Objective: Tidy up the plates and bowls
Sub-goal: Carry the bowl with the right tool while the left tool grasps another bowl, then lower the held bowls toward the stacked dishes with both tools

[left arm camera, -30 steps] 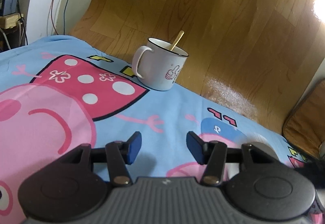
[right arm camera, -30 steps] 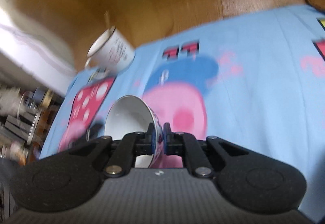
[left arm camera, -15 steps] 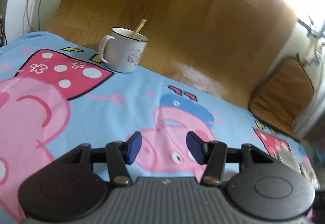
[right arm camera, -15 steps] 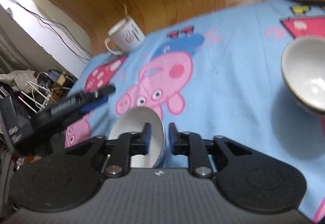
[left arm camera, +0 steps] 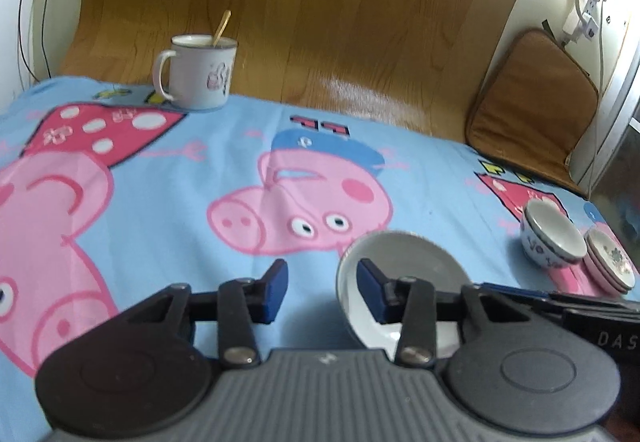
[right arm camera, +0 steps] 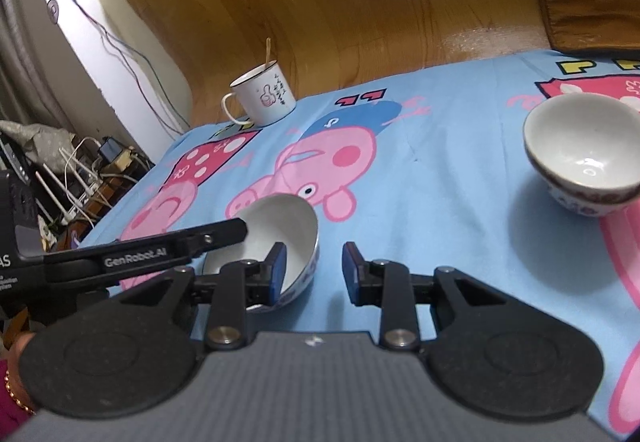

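A white bowl [left arm camera: 404, 262] with a blue-patterned outside [right arm camera: 304, 278] is tilted low over the blue cartoon cloth [left arm camera: 180, 209]. My left gripper [left arm camera: 324, 290] has one pad inside the bowl and one outside. Its jaws are closing and the outer pad is still clear of the rim. My right gripper [right arm camera: 314, 274] straddles the opposite rim with its jaws apart, the outer pad off the wall. The left gripper's finger [right arm camera: 172, 252] reaches into the bowl in the right wrist view. Two nested bowls [right arm camera: 580, 161] stand to the right, next to stacked small pink-rimmed plates [left arm camera: 608, 262].
A white mug [left arm camera: 196, 73] with a stick in it stands at the cloth's far edge. A brown cushion [left arm camera: 532, 97] leans at the back right. Cables and clutter [right arm camera: 92, 161] lie beyond the cloth's left edge. A sleeve and bracelet [right arm camera: 16, 398] show at the lower left.
The right gripper's jaws went from shut on the bowl's rim to apart. The left gripper swung right to the bowl and narrowed around its other rim.
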Action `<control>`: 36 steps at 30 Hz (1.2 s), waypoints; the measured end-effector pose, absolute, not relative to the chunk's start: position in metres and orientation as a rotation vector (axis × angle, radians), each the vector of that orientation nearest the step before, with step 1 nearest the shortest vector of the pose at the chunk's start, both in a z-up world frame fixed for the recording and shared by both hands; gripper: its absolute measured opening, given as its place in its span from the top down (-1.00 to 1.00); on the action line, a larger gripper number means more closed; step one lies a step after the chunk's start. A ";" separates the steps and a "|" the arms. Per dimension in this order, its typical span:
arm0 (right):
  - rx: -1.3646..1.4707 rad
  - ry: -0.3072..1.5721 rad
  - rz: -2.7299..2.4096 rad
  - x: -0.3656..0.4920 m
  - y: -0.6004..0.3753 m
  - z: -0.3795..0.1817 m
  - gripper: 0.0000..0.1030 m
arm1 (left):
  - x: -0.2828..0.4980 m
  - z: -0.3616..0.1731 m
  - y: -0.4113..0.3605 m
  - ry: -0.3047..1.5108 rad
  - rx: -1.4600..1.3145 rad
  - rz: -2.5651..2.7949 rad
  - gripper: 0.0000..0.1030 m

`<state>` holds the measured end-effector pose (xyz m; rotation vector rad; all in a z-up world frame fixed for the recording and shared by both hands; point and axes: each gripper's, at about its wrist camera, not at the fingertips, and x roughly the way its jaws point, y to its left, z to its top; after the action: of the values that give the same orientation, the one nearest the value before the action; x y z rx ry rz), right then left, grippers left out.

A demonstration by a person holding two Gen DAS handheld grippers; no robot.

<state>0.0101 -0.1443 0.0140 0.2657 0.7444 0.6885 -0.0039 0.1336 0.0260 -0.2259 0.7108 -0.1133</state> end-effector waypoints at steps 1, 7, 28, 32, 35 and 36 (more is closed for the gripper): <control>0.265 0.746 0.690 0.011 -0.143 0.013 0.34 | -0.004 0.025 0.133 0.715 -0.225 -0.112 0.36; 0.273 0.761 0.705 0.015 -0.138 0.007 0.56 | -0.005 0.020 0.129 0.719 -0.223 -0.142 0.66; 0.266 0.438 0.340 0.007 -0.245 0.041 0.78 | 0.068 0.070 -0.013 0.631 -0.138 -0.466 0.81; 0.279 0.449 0.278 0.015 -0.266 0.035 0.78 | 0.083 0.063 -0.041 0.668 -0.132 -0.501 0.78; 0.279 0.454 0.250 0.018 -0.275 0.028 0.78 | 0.090 0.055 -0.055 0.701 -0.125 -0.505 0.78; 0.278 0.458 0.244 0.019 -0.277 0.027 0.77 | 0.091 0.052 -0.057 0.710 -0.117 -0.502 0.78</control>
<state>0.0195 -0.2767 0.0265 0.2780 0.4585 0.2440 0.0914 -0.0568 0.0518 -0.1170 0.7100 -0.5017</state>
